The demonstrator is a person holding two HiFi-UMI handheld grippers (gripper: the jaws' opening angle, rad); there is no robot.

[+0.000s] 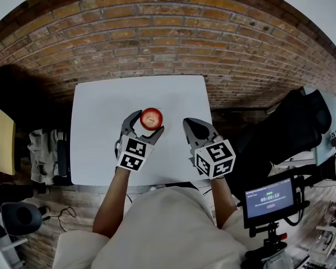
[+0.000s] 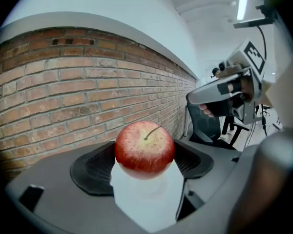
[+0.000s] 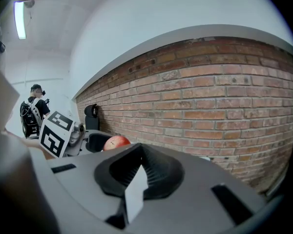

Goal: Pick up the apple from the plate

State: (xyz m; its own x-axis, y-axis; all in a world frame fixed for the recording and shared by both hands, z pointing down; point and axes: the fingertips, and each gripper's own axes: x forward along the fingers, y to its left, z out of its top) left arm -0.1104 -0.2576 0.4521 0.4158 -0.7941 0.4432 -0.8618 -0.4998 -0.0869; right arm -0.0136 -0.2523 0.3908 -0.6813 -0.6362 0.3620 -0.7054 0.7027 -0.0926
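Left gripper view: apple (image 2: 145,148) dead centre btw left gripper (image 2: 145,161) jaws, pinched both sides, stem up. Right gripper (image 3: 138,168) pressed together, empty, near on apple's right, over table (image 1: 101,111).

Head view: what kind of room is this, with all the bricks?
Probably a lab or workshop where handling gets recorded, not a home kitchen. A red brick wall stands behind a plain white square table, and a small black-framed screen on a stand shows a timer.
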